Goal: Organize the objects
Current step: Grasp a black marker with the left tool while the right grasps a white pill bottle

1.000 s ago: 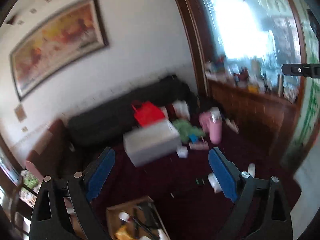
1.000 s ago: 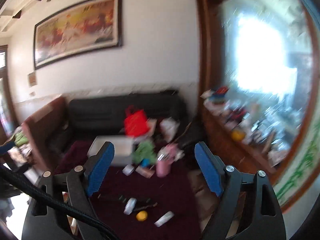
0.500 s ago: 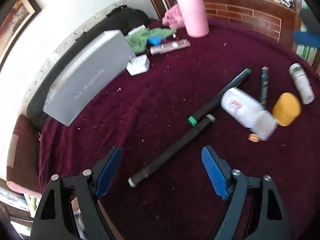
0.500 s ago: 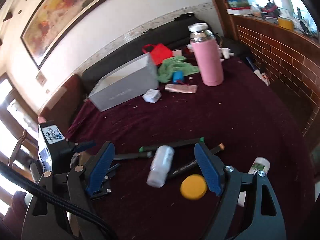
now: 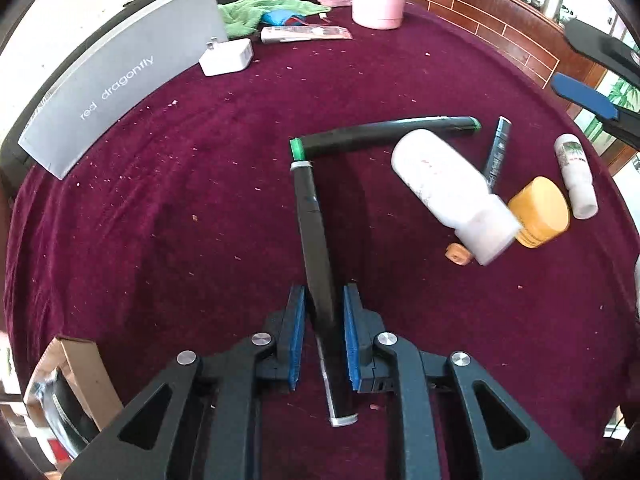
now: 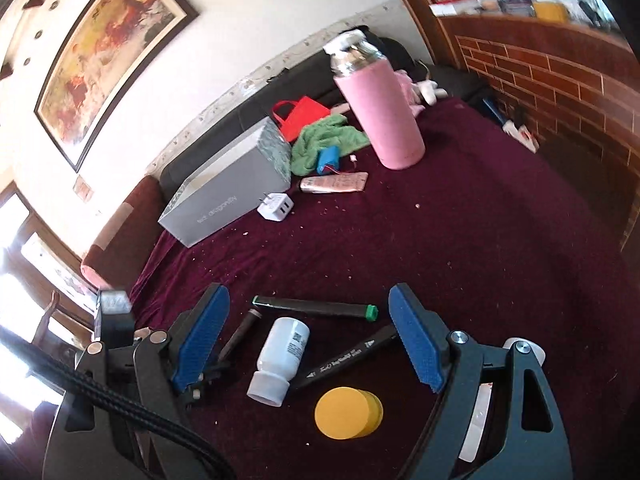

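Clamped between the blue pads (image 5: pixel 297 334) of my left gripper (image 5: pixel 322 336) is a long black pen (image 5: pixel 318 264); the jaws have just closed on it, pressing its lower half from both sides. Its silver-ringed tip reaches away from me, almost meeting the green cap of a second black marker (image 5: pixel 384 133) that lies crosswise on the maroon tablecloth (image 5: pixel 200 208).

On my right gripper (image 6: pixel 308 340) the fingers (image 6: pixel 416 346) stand wide apart and grip nothing. Between them on the cloth I see a white bottle (image 6: pixel 282 354) on its side, a black brush pen (image 6: pixel 348 358) slanting against it, and a yellow lid (image 6: pixel 346 412) nearest the camera. From the left wrist view a small orange cap (image 5: pixel 458 254) sits just beside the bottle's cap, and a small white tube (image 5: pixel 576 176) lies apart on the right.

Further back I see a grey box (image 6: pixel 228 196) with a white charger (image 6: pixel 275 208) just beside it, a green cloth (image 6: pixel 324 140), a pinkish tube (image 6: pixel 334 183) and an upright pink flask (image 6: pixel 380 108). A cardboard box (image 5: pixel 72 376) shows at the table's near left edge.
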